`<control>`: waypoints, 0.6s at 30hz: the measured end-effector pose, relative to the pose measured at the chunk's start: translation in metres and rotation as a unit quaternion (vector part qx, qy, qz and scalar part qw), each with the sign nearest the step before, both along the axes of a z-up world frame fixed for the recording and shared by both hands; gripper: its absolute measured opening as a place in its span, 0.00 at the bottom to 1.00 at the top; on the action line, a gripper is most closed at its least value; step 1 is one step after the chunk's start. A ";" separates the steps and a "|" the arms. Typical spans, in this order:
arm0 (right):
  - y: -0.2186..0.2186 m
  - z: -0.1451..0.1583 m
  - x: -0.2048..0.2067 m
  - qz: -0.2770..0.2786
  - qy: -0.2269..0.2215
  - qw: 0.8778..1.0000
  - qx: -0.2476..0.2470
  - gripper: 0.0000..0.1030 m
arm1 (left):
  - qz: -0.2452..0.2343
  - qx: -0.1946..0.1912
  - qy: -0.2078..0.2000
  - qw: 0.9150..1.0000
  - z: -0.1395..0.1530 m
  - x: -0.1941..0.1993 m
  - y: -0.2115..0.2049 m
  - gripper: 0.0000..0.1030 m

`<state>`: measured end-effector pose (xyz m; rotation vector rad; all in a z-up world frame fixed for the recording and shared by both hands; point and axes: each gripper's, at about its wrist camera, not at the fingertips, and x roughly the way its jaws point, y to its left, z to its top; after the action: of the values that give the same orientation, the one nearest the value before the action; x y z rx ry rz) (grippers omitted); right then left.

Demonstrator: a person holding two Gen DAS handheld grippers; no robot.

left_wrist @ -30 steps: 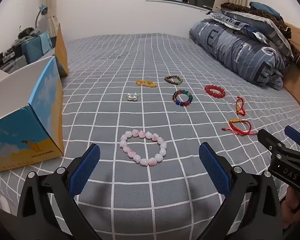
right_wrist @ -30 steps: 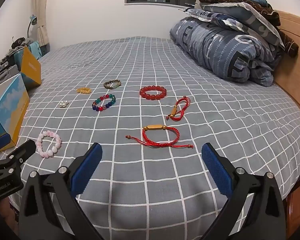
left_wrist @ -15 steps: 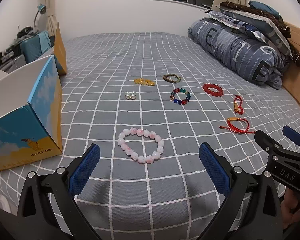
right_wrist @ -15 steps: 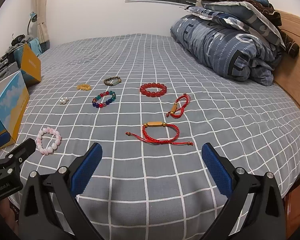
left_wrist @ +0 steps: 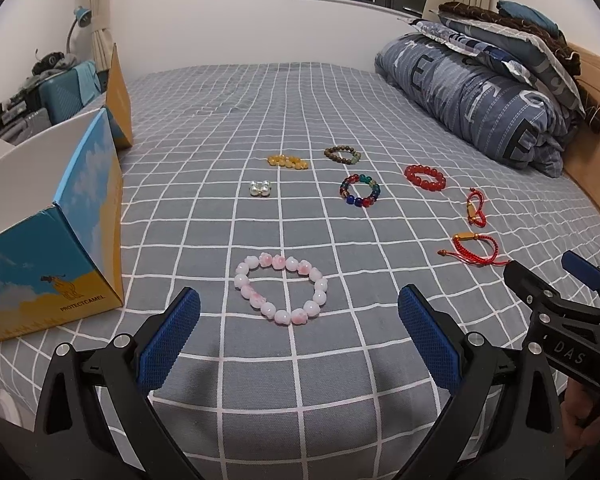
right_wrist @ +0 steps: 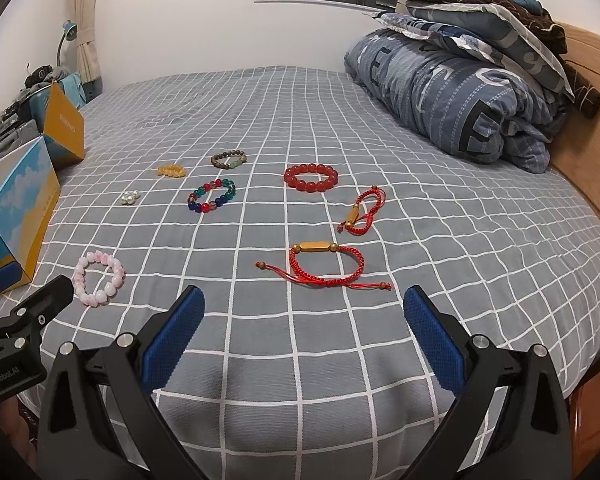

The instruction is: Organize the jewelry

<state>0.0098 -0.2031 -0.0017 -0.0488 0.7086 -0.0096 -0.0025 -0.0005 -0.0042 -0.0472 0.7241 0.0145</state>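
Grey checked bedsheet (left_wrist: 300, 380) carries all the jewelry. Left tongs (left_wrist: 300, 336) hover wide open and empty just near of the pink beaded bracelet (left_wrist: 281, 293). Right tongs (right_wrist: 304, 334) gape open and empty near the red cord bracelet with gold bar (right_wrist: 326, 265). An open blue-and-yellow cardboard box (left_wrist: 52, 240) stands at left.

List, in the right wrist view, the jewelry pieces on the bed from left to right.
Pink bracelet → pearls → yellow beads → multicolour bracelet → brown bracelet → red bead bracelet. The two red cord bracelets overlap in left-to-right position, so they are left out.
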 end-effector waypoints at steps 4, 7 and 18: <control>0.000 0.000 0.000 0.001 0.000 1.000 0.000 0.93 | 0.001 -0.001 -0.001 1.000 0.001 0.000 -0.001 0.94; 0.001 0.000 0.000 0.001 0.000 1.000 0.000 0.93 | 0.001 -0.003 -0.001 1.000 0.001 0.000 -0.001 0.94; 0.000 0.000 0.000 0.002 0.001 1.000 0.001 0.93 | 0.002 -0.003 -0.002 1.000 0.002 -0.001 -0.003 0.94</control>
<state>0.0101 -0.2026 -0.0021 -0.0475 0.7112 -0.0054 -0.0034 -0.0032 -0.0027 -0.0543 0.7204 0.0155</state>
